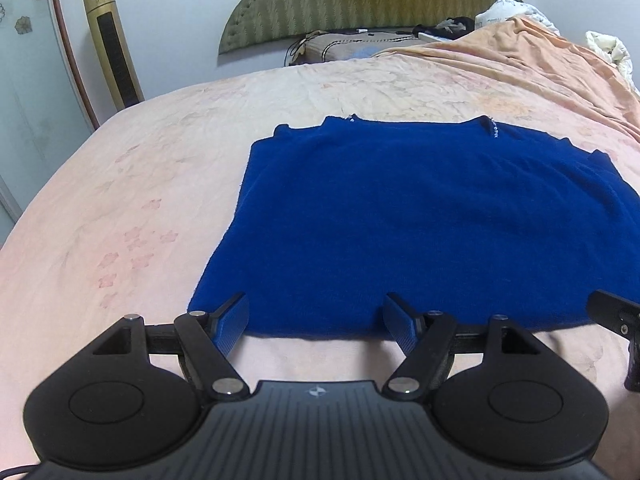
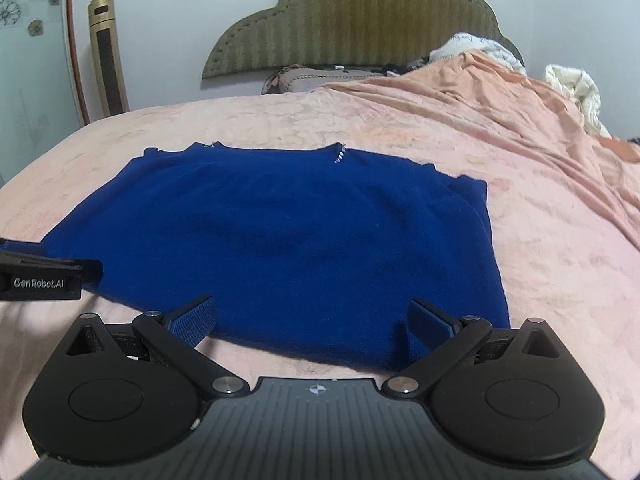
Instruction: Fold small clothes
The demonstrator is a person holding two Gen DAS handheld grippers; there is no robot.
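Bedroom walls and a green padded headboard (image 2: 352, 20) close off the far end, with a tall gold tower fan (image 1: 112, 46) standing in the left corner. Most of both views is filled by the bed (image 1: 120, 184), covered in a pale pink sheet with faint flowers; a peach blanket (image 2: 520, 120) is bunched along its right side, apparently pushed aside to leave a flat area for folding.

On that flat area lies the blue sweater (image 1: 400, 220), spread smooth with its neckline toward the headboard and its hem toward the cameras. Its sides run straight and no sleeves stick out, so they seem already folded in; what remains is probably bringing the hem up toward the collar.

That would explain where the tools sit. The left gripper (image 1: 316, 318) rests at the hem near the near-left corner, jaws spread wide with the cloth edge between them, nothing pinched yet. The right gripper (image 2: 312, 316) mirrors it near the near-right corner, likewise spread and unclamped, one finger over the fabric.

Smallest of all is the writing: "GenRobot.AI" in white on the left gripper's side, seen from the right wrist. Small white marks at the sweater's collar are too fine to read.
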